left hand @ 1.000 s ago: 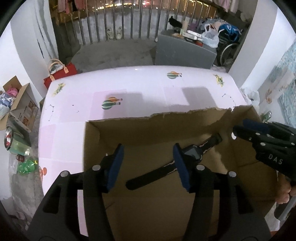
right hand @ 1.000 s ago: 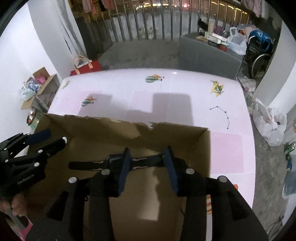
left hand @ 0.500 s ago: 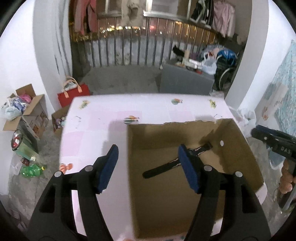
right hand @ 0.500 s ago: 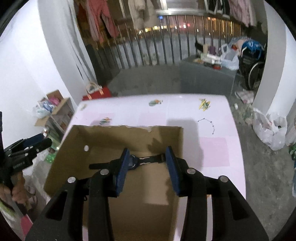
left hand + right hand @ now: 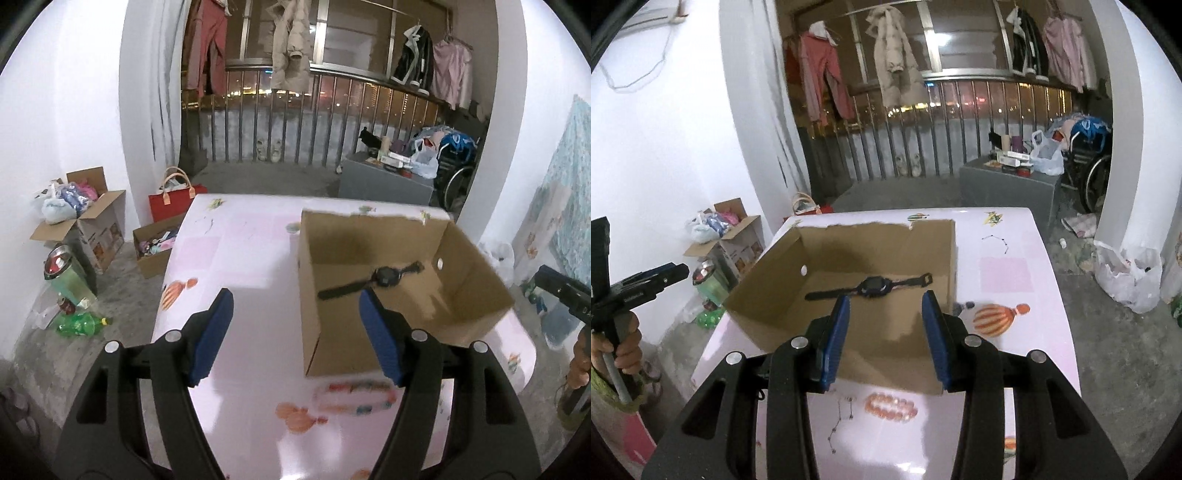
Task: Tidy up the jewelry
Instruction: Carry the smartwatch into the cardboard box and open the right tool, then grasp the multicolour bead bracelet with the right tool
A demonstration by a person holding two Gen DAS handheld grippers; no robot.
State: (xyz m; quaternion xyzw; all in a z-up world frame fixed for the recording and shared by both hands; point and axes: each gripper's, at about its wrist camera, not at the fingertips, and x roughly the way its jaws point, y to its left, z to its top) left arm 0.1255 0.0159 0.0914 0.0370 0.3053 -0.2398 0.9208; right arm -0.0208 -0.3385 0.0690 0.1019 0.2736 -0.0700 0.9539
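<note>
An open cardboard box [image 5: 469, 254] [image 5: 764, 266] stands on the pink table [image 5: 240, 258] [image 5: 1008, 273]. A black wristwatch [image 5: 384, 277] [image 5: 873, 286] lies flat on the box floor. A pink bead bracelet [image 5: 891, 405] [image 5: 354, 398] lies on the table in front of the box. My left gripper [image 5: 295, 336] is open and empty, pulled back above the table left of the box. My right gripper [image 5: 886, 339] is open and empty, held back above the box's near wall.
A thin dark chain [image 5: 842, 417] lies on the table next to the bracelet. Another thin chain [image 5: 995, 242] lies right of the box. Cardboard boxes [image 5: 85, 221], a red bag [image 5: 173, 203] and bottles [image 5: 79, 325] stand on the floor left of the table. A grey cabinet [image 5: 1008, 188] stands behind.
Both grippers have pulled back and up from the box, leaving the watch lying inside. The bracelet and chain in front of the box have come into view.
</note>
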